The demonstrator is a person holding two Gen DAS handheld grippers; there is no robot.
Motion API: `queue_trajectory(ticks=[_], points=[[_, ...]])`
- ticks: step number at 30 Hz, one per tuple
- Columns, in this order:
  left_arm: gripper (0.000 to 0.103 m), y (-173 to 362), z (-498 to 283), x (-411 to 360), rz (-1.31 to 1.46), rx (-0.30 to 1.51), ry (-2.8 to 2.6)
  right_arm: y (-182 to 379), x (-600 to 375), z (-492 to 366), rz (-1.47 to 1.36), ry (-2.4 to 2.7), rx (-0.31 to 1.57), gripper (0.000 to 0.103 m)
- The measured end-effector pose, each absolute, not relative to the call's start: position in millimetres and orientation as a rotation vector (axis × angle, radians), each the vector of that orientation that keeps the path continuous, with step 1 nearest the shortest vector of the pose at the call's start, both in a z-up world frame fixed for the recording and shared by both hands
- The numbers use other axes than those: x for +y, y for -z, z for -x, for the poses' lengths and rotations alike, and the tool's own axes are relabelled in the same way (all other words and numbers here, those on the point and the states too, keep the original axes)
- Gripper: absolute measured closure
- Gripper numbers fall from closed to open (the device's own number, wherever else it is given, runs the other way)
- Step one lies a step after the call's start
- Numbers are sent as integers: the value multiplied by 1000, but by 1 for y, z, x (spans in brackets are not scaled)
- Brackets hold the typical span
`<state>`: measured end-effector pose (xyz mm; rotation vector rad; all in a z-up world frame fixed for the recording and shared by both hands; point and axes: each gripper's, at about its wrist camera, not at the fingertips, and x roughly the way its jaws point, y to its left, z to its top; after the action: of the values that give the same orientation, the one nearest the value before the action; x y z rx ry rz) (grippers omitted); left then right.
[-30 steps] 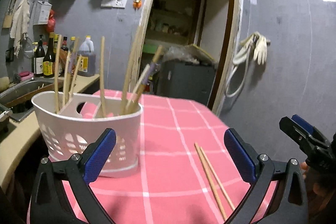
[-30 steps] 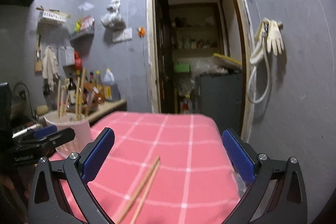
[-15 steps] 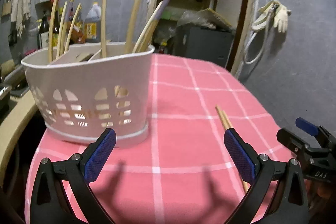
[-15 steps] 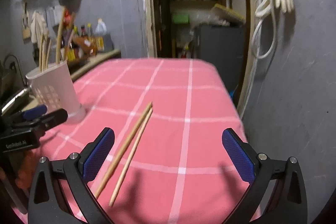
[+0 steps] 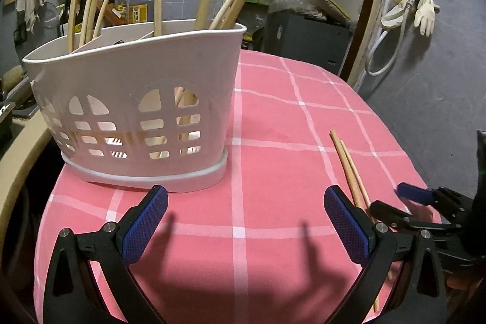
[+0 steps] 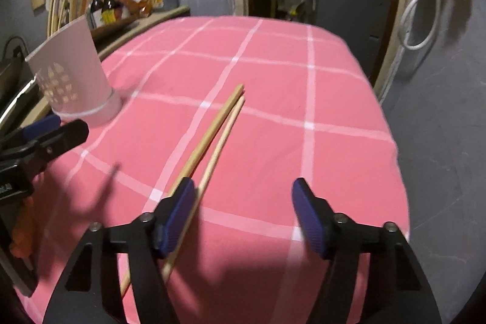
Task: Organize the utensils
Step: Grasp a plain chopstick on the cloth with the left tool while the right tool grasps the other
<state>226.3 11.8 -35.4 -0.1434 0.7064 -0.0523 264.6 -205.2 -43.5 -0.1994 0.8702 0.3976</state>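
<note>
Both grippers hang over the pink checked tablecloth. Right gripper, jaws just narrowing yet unclenched, has the two chopsticks lying beside its left finger, possibly touching. Left gripper gapes empty, just before the white utensil basket of chopsticks.

Matt wooden chopsticks on cloth; smooth plastic basket.

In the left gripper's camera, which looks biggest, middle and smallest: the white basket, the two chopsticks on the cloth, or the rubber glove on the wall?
1. Basket, by far the biggest, though it is also nearest.
2. Chopsticks, long but thin.
3. Glove, smallest, but it hangs far back, so its true size is unsure.
</note>
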Motion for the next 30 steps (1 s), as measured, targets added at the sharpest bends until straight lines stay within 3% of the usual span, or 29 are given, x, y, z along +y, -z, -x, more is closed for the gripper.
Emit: queue_trajectory(ticks=[5, 10, 15, 21, 25, 28, 30], points=[[2, 36, -229, 8, 136, 708, 61, 49, -199, -271, 208, -416, 904, 42], [2, 36, -231, 3, 128, 709, 76, 46, -211, -281, 159, -409, 906, 72], [3, 37, -238, -9, 88, 727, 137, 45, -227, -288, 107, -429, 916, 90], [4, 42, -252, -26, 51, 770, 209, 42, -246, -288, 73, -409, 901, 95], [16, 42, -265, -40, 29, 777, 269, 41, -254, -289, 40, -410, 897, 94], [34, 42, -280, -50, 41, 800, 350, 43, -261, -295, -24, -445, 912, 94], [40, 44, -290, -55, 45, 822, 374, 43, -263, -302, -51, -456, 916, 93]])
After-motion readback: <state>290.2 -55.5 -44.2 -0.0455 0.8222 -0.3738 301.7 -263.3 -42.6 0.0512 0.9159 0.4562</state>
